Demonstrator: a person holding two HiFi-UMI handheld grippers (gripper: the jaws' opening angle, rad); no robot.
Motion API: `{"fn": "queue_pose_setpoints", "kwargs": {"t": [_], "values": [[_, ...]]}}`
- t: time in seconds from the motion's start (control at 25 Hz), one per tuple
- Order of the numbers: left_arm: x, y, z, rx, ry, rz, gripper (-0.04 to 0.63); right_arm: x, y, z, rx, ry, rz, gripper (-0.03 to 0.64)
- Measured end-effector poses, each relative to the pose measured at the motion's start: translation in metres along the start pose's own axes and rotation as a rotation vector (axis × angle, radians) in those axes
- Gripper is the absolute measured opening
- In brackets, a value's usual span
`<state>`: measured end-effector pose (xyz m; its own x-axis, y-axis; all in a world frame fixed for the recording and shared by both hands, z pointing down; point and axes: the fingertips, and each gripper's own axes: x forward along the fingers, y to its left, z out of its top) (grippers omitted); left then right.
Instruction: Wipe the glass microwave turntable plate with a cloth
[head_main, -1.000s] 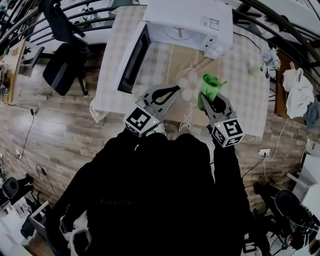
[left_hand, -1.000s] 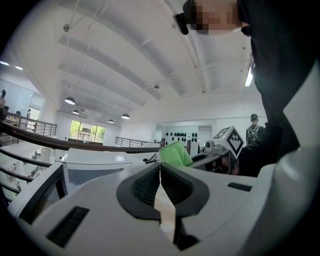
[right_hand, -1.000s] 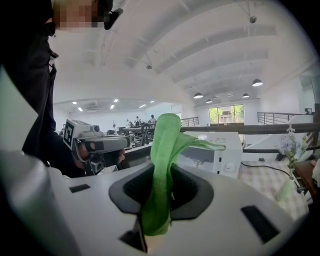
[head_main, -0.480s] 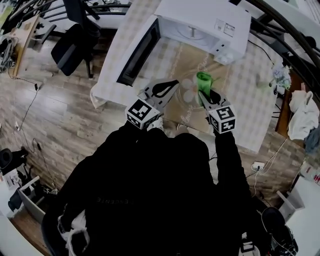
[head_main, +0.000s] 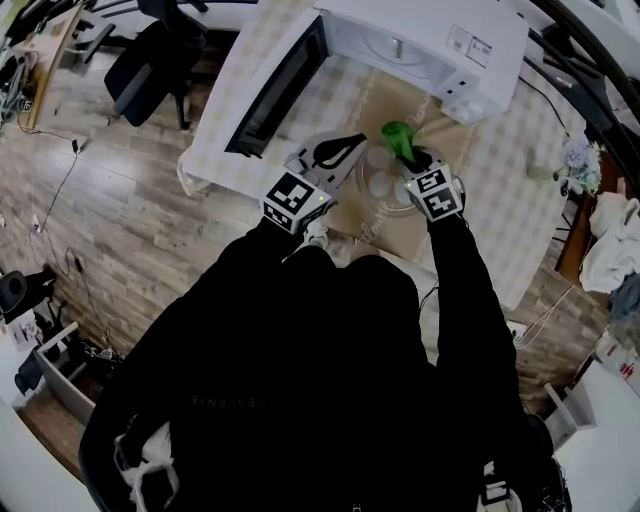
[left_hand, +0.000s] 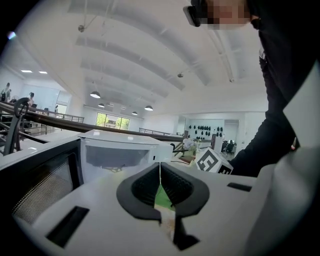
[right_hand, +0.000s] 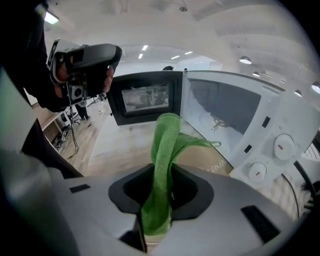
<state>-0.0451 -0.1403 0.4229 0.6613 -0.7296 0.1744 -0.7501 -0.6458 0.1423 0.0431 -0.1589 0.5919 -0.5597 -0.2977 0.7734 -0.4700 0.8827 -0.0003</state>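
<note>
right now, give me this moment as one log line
right gripper: jaws shut on green cloth | left gripper: jaws together | glass plate: on table

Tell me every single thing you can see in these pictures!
microwave: one, white, on the table, door open
table: one, pale checked cover, under the microwave
mat: one, beige, in front of the microwave
glass plate: one, clear, on the mat
cloth: one, green, pinched in the right gripper's fingers
chair: one, black, left of the table
left gripper: one, white, black fingers together
right gripper: one, white, shut on the cloth
</note>
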Motion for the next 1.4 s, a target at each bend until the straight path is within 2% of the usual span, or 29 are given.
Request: {"fn": "queue_pose_setpoints", "kwargs": {"t": [0.28,0.6,0.84,1.08,1.4], "values": [[0.011,0.015,-0.01,-0.028,0.019,0.044,0.021,0.042,-0.024,0.001,-0.146,0.087,0.002,0.103],[0.024,0.019,-0.021,0.012,0.029,0.061,0.021,0.087,-0.047,0.002,-0.347,0.187,-0.078,0.103],[0.024,0.026,-0.029,-0.003,0.035,0.079,0.021,0.112,-0.043,-0.01,-0.522,0.263,-0.114,0.094],[0.017,0.025,-0.036,-0.009,0.05,0.071,0.021,0.111,-0.029,-0.013,-0.596,0.278,-0.098,0.094],[0.008,0.02,-0.042,-0.013,0.059,0.046,0.021,0.105,0.0,-0.022,-0.585,0.296,-0.021,0.091]]}}
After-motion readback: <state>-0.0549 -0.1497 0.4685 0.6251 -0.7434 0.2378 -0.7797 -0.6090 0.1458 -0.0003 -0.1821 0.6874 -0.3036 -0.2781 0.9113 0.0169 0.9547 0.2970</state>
